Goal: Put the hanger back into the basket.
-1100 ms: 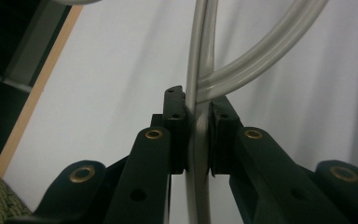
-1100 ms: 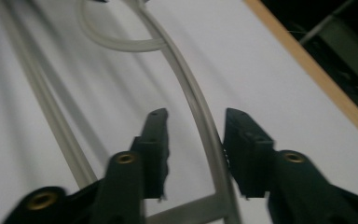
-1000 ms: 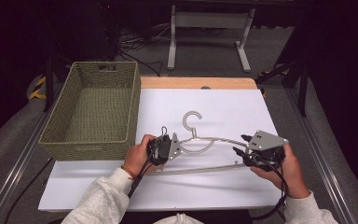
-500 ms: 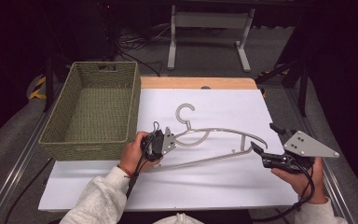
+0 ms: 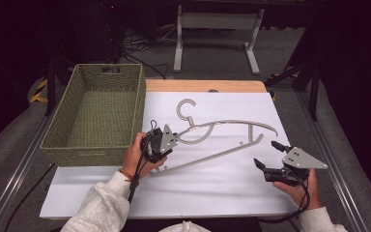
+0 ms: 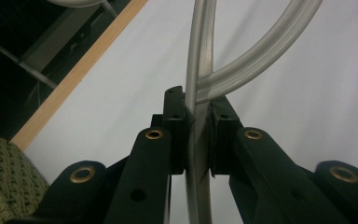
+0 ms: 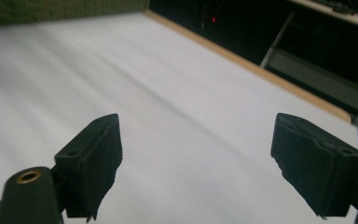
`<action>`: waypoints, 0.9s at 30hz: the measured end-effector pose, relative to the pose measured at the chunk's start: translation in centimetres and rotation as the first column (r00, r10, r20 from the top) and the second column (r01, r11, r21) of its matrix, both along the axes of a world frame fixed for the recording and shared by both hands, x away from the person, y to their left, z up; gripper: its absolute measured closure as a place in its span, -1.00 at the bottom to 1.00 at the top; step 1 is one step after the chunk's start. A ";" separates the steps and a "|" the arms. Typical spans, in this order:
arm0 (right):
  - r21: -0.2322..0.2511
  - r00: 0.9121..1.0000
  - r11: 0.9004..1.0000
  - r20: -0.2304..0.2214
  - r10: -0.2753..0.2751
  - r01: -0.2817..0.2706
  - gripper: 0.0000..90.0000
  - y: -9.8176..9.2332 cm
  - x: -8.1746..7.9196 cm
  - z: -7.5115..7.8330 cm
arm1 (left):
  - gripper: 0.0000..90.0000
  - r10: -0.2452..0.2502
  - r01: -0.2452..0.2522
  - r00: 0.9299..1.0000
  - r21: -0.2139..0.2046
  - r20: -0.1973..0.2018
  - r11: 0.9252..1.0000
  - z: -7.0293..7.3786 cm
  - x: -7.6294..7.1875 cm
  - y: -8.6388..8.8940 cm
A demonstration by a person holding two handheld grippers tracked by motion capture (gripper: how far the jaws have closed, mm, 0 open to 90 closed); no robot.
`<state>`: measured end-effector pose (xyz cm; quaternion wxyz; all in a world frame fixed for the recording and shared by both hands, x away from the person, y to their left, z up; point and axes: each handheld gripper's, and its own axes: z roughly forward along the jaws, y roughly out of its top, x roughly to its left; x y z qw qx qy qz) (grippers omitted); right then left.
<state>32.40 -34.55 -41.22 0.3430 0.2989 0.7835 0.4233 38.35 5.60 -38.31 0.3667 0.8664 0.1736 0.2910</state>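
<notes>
Hanger (image 5: 222, 137) on white table (image 5: 212, 193), centre of frame, long axis running lower left to upper right. Left gripper (image 5: 163, 140) clenched on its left end, beside basket (image 5: 96, 111). Right gripper (image 5: 268, 157) released, empty, lower right; hanger's free end lies just up-left of it.

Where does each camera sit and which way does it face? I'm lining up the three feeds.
High view: above the person's side, facing forward and down on the table; forearms, both hands show.
Left gripper view: along its jaws, clamped on the hanger.
Right gripper view: along open jaws, over white tabletop.
Shared: hanger, basket in high and left views.
</notes>
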 end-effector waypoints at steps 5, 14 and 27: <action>-0.029 0.998 0.999 -0.061 -0.031 0.030 -0.60 0.0 1.0 -1.7 | 0.81 0.027 -0.027 1.000 -0.023 0.004 0.999 1.0 0.4 0.0; 0.017 0.988 0.997 -0.136 -0.071 0.074 -0.62 -0.5 1.7 -2.3 | 0.81 0.065 -0.067 0.997 -0.101 -0.030 0.993 4.6 1.6 -0.1; 0.030 0.981 0.993 -0.159 -0.109 0.115 -0.63 -0.4 2.0 -2.3 | 0.81 0.102 -0.125 0.989 -0.240 -0.105 0.963 10.1 3.3 2.2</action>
